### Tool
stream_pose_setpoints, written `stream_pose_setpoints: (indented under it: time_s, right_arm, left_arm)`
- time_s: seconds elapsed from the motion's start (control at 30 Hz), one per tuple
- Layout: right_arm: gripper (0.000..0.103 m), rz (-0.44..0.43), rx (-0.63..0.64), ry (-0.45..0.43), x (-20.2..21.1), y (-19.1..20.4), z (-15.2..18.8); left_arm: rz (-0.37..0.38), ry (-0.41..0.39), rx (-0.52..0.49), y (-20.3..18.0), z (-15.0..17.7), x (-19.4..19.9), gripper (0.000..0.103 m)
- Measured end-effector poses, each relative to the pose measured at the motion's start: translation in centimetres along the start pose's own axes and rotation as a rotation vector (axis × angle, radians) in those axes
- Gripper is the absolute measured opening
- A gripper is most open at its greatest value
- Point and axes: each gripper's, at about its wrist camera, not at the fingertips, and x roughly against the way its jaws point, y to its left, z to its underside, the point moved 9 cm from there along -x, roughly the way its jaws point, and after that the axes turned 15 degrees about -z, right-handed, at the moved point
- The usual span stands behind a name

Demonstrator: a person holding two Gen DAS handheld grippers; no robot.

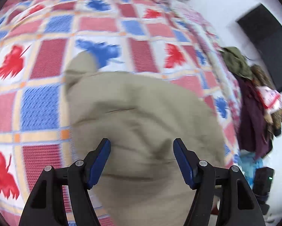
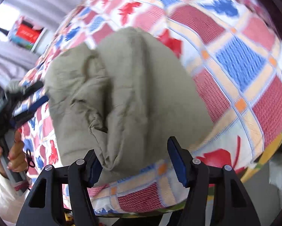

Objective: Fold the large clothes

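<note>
A large khaki garment (image 1: 141,116) lies bunched and partly folded on a bed with a red, blue and white patchwork cover (image 1: 39,101). My left gripper (image 1: 142,145) is open, its blue pads (image 1: 101,160) spread just above the garment's near part. In the right wrist view the same garment (image 2: 126,86) lies in thick folds on the cover (image 2: 240,86). My right gripper (image 2: 135,150) is open at the garment's near edge, with a fold of cloth against the left pad. The left gripper (image 2: 28,105) also shows at the far left, held by a hand (image 2: 14,154).
A heap of other clothes (image 1: 254,98), green, maroon and brown, hangs off the bed's right side, with a dark panel (image 1: 267,49) on the white wall behind. A red and blue box (image 2: 26,35) stands beyond the bed. The bed's near edge (image 2: 141,207) lies under my right gripper.
</note>
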Motion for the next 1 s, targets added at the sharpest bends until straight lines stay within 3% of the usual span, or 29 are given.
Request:
stream_pose_setpoints:
  time_s: [0.13,0.33,0.47,0.63,0.67,0.7,0.73,0.9,1.0]
  right_arm:
    - [0.068,-0.098,0.032,-0.033,1.6,0.8,-0.9]
    - [0.068,-0.187,0.125,-0.086,4.2,4.2,-5.7]
    - [0.068,-0.264,0.145,0.051,-0.5,7.0,-7.6]
    - [0.067,-0.301,0.031,0.176,-7.7,6.9,-8.0]
    - [0.064,-0.303,0.021,0.181,-8.5,6.9,-8.1]
    - [0.031,-0.304,0.025,0.186,-9.1,6.9,-8.3]
    - [0.014,-0.314,0.032,0.197,-9.4,7.1,-8.4]
    - [0.008,-0.21,0.181,0.158,-7.4,6.8,-9.9]
    - [0.007,-0.129,0.179,0.135,-5.9,4.0,-11.0]
  left_arm:
    - [0.014,0.048,0.09,2.8,1.0,-2.2,0.069]
    - [0.011,0.035,0.084,2.8,1.5,-3.3,0.069]
    - [0.012,0.037,0.083,2.7,1.6,-3.5,0.069]
    - [-0.002,0.035,0.071,2.3,1.3,-3.6,0.069]
    - [-0.01,0.037,0.063,2.0,1.2,-3.6,0.069]
    - [-0.018,0.037,0.049,1.5,1.1,-3.7,0.069]
    - [-0.02,0.034,0.037,1.1,1.0,-3.5,0.069]
    - [-0.017,0.013,-0.03,-3.4,0.1,-3.2,0.069]
    - [-0.075,-0.004,-0.093,-6.6,-0.3,-3.9,0.069]
